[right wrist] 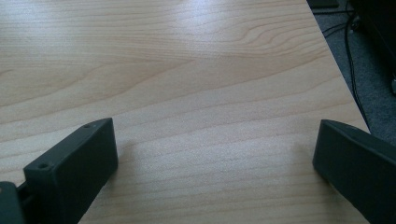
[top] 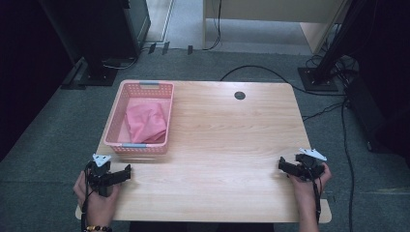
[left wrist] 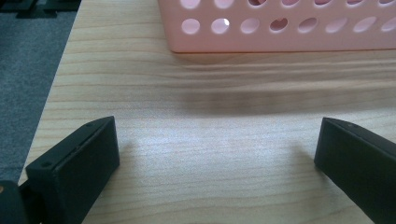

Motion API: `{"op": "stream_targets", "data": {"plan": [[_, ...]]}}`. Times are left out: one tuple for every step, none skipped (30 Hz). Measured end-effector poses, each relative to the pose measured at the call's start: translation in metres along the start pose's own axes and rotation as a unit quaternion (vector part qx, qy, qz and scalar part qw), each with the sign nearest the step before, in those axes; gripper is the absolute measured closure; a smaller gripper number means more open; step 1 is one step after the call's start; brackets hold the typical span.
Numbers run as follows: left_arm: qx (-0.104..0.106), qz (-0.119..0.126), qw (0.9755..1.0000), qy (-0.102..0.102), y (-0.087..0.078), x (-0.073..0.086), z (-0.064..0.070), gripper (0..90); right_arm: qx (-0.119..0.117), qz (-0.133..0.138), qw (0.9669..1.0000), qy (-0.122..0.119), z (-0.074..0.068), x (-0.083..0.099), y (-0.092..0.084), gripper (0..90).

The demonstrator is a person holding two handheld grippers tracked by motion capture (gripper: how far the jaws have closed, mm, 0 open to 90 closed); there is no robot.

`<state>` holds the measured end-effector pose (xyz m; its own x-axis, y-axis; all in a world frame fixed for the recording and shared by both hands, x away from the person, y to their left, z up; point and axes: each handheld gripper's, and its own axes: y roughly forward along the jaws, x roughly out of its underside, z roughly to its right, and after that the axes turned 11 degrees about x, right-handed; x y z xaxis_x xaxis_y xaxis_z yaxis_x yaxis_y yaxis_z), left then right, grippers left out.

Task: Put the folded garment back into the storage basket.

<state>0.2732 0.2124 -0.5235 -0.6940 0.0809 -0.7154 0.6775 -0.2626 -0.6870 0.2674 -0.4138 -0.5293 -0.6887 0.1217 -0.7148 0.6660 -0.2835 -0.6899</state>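
Pink cloth (top: 146,122) bunched inside a pink plastic basket (top: 114,114) with round holes in its walls, at the far left part of a light wooden table (top: 227,145). Basket long side running away from the person, grey handles at its near and far ends. Near wall of basket (left wrist: 280,28) seen close in the left gripper view, just beyond the jaws, casting a soft shadow on the wood. Left gripper (top: 126,173) near the front left corner of the table, just in front of the basket, held in the left hand (top: 94,195) with a beaded bracelet at the wrist; jaws spread wide, nothing between them but bare wood. Right gripper (top: 283,166) near the front right edge, well apart from the basket, held in the right hand (top: 309,186); jaws likewise spread wide over bare wood, gripping nothing. Round dark hole (top: 240,95) in the tabletop near the far edge. Grey carpet (top: 48,140) around the table, black cables (top: 345,140) trailing across it at the right.
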Motion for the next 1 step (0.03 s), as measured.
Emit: {"op": "stream_targets", "data": {"plan": [[0.000,0.000,1.0000,0.000,0.0000,0.0000,0.0000,0.0,0.000,0.000,1.0000,0.000,0.0000,0.0000,0.0000,0.0]]}}
